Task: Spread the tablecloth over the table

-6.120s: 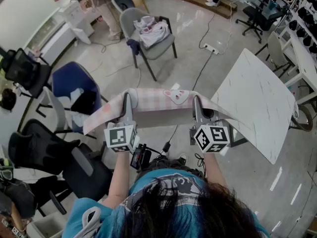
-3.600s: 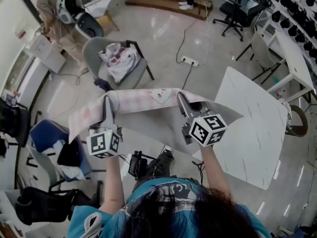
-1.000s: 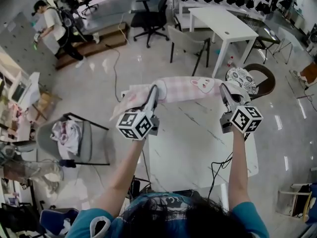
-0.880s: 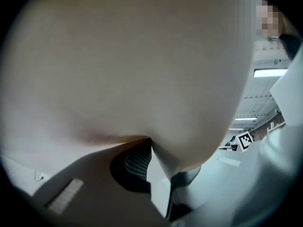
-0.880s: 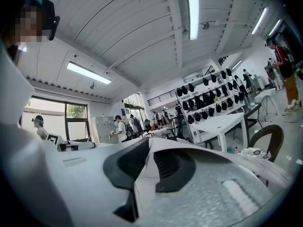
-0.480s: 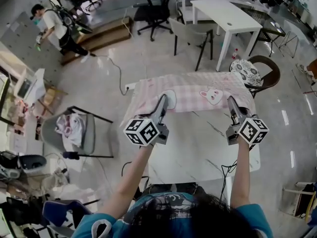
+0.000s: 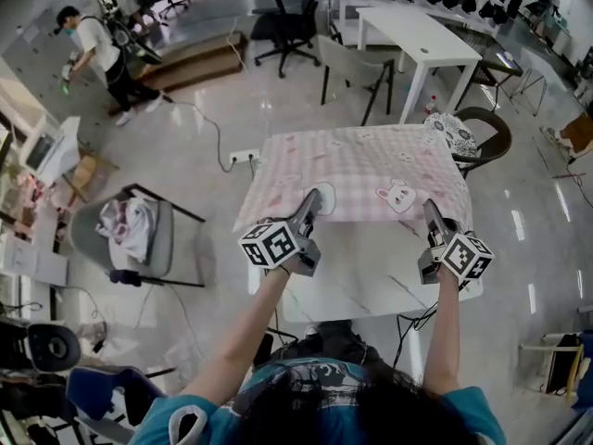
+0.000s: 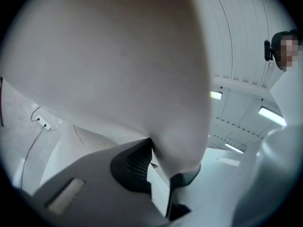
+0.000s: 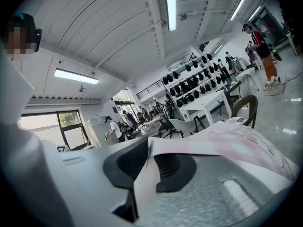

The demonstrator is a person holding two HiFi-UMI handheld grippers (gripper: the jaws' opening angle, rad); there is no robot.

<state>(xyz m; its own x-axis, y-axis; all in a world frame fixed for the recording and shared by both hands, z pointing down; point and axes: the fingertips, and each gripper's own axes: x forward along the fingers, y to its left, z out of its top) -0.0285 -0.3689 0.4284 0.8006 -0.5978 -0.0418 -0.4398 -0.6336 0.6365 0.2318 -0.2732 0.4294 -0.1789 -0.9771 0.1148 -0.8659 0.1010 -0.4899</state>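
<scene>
A pink checked tablecloth [image 7: 357, 170] with rabbit prints lies flat over the far part of the white marble table [image 7: 371, 267]; the near strip of the table is bare. My left gripper [image 7: 310, 202] grips the cloth's near left edge, its jaws closing with the cloth [image 8: 118, 70] pinched between them and filling most of the left gripper view. My right gripper [image 7: 429, 209] has the near right edge; its jaws are opening slightly, but the cloth [image 9: 236, 136] still sits clamped in the right gripper [image 9: 147, 164].
A brown chair with a patterned cushion [image 7: 477, 133] stands at the table's far right corner. To the left is a grey chair with clothes [image 7: 130, 235]. A power strip [image 7: 243, 157] lies on the floor. Beyond stand a white table [image 7: 417, 35] and a person [image 7: 93, 44].
The cloth has gone from a bunched strip held up between the grippers to a flat sheet over the far table. Both grippers have come down and back toward me.
</scene>
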